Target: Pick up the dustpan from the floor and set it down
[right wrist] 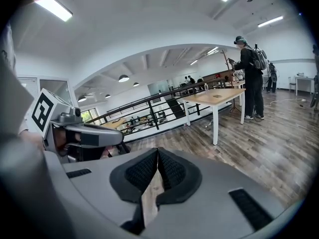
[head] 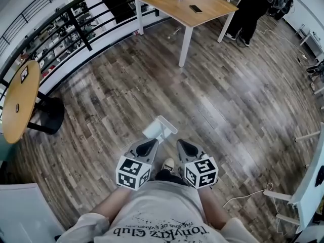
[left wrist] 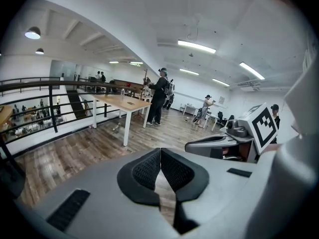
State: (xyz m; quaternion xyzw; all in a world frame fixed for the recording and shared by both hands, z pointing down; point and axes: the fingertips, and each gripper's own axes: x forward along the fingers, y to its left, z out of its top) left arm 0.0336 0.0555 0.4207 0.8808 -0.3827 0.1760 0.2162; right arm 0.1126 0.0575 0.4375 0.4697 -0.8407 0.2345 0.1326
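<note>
Approach stage imo: left gripper (head: 150, 146) and right gripper (head: 184, 146) jaws both closed on nothing, white dustpan (head: 160, 128) on the floor (head: 228, 100) just beyond. Next: open up, reach down.

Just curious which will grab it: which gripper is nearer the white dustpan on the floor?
Left. In the head view the left gripper ends right by the dustpan; the right gripper is apart, off to its right.
</note>
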